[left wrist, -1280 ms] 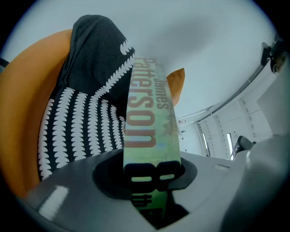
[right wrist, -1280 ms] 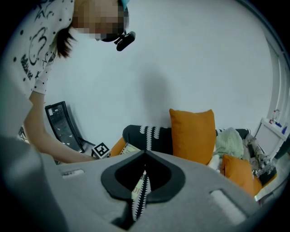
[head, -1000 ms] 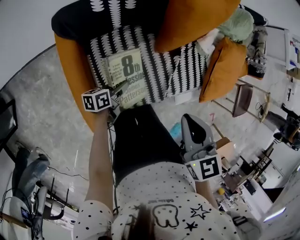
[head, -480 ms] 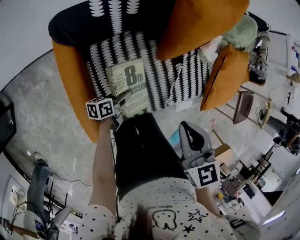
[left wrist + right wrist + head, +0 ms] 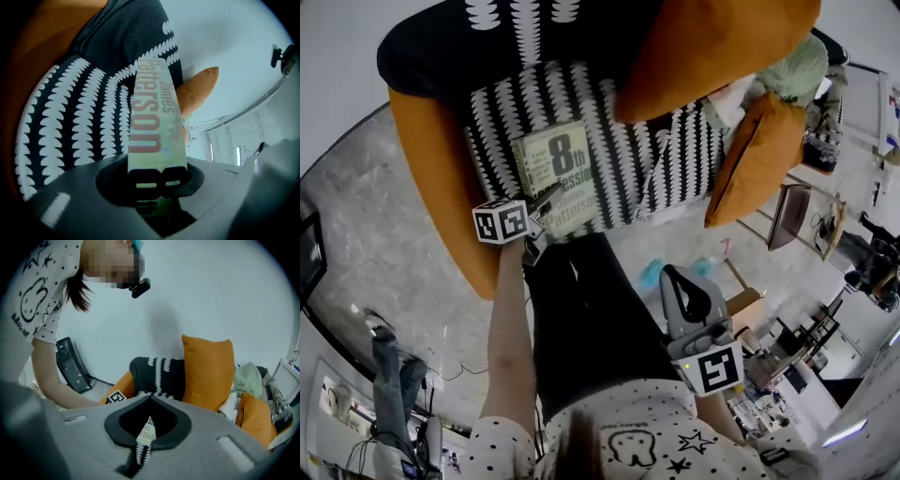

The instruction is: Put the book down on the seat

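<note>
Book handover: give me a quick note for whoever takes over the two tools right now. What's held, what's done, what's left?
Left tool: shut on the near edge of the pale green book with a large 8 on its cover. The book lies flat over the black-and-white patterned seat.
Right tool: empty, jaws together, held back beside the person's body, away from the chair.
Done: the book is at the seat. I cannot tell whether it fully rests on it.
Left: open the left tool and draw it back.

The patterned seat (image 5: 623,141) carries the book (image 5: 555,178), seemingly flat, and an orange cushion (image 5: 712,42).
</note>
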### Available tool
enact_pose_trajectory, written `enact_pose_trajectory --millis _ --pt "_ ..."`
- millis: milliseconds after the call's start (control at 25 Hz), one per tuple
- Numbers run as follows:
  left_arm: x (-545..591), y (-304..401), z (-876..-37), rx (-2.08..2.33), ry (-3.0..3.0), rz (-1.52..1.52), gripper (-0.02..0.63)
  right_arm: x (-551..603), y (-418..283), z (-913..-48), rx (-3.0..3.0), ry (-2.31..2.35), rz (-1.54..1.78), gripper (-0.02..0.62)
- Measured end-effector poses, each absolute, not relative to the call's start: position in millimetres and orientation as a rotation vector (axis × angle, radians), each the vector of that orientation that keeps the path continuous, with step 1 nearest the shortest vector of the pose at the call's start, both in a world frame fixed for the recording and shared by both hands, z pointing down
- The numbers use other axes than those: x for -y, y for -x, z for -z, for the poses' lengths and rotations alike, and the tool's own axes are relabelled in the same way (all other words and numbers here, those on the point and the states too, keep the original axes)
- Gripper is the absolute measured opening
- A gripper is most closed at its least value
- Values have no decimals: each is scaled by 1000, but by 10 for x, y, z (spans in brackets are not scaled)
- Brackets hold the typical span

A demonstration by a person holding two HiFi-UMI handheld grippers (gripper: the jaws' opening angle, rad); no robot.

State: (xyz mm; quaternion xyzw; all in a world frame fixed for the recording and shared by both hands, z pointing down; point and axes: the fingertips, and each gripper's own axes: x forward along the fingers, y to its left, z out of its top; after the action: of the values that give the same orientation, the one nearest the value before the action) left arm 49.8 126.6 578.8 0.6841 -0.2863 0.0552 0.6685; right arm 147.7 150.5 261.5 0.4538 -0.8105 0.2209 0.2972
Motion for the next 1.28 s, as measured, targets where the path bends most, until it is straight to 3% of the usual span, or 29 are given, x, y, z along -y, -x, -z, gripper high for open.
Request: enact_pose_trajectory --millis 160,440,720,960,1160,1280 --pt "-1223 -811 -5893 630 -1512 -134 163 -1436 -1747 -2671 2140 -1189 -624 -3" --pt "-1318 -332 -6041 658 -1498 -135 163 -1621 -1263 -2690 2128 -1167 -611 -3" --pt "-1370 -503 -6356 618 -1411 -167 163 -1519 -1331 -2744 2119 -1169 -631 -2" --pt "-1105 -214 -6585 660 -1423 -265 171 -1201 -1084 -2859 2109 -1160 -641 -3" --pt "-1400 -400 -6646 764 -1414 -422 286 -1448 -1435 -2763 2116 -1151 -644 -2" --pt "-1501 -296 -6720 830 -1412 -538 409 -1509 -1459 -2753 2117 -1146 -649 -2"
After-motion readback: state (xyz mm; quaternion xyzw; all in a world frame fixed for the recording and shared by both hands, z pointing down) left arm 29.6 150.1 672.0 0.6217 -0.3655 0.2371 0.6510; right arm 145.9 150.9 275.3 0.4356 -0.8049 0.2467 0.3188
